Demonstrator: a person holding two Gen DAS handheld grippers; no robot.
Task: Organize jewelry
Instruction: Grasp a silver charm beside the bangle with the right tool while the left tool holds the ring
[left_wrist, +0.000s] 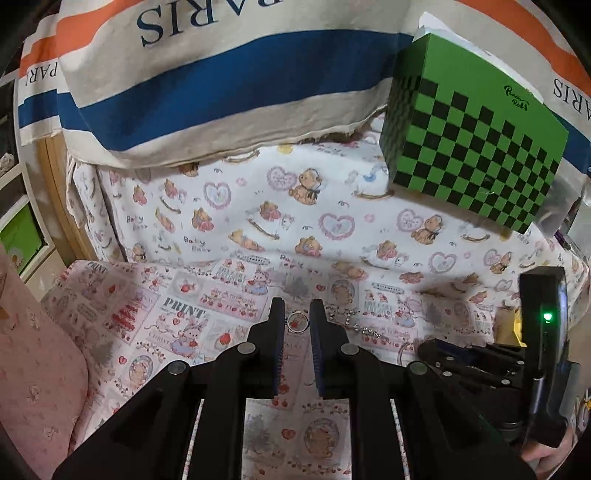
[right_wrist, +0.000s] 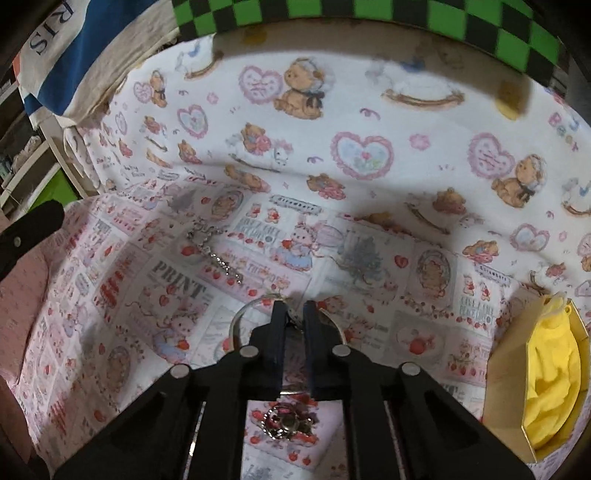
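In the left wrist view my left gripper hovers low over the printed cloth, jaws slightly apart, with a small round ring lying between the fingertips; I cannot tell if they touch it. A silver chain lies just right of it. In the right wrist view my right gripper has its narrow jaws around the rim of a silver bangle on the cloth. The chain lies ahead left. A metal clustered piece lies under the gripper. The right gripper body shows at the right of the left view.
A green and black checkered box stands at the back right, against a striped PARIS bag. An open gold box with yellow cloth sits at the right. A pink cushion lies at the left.
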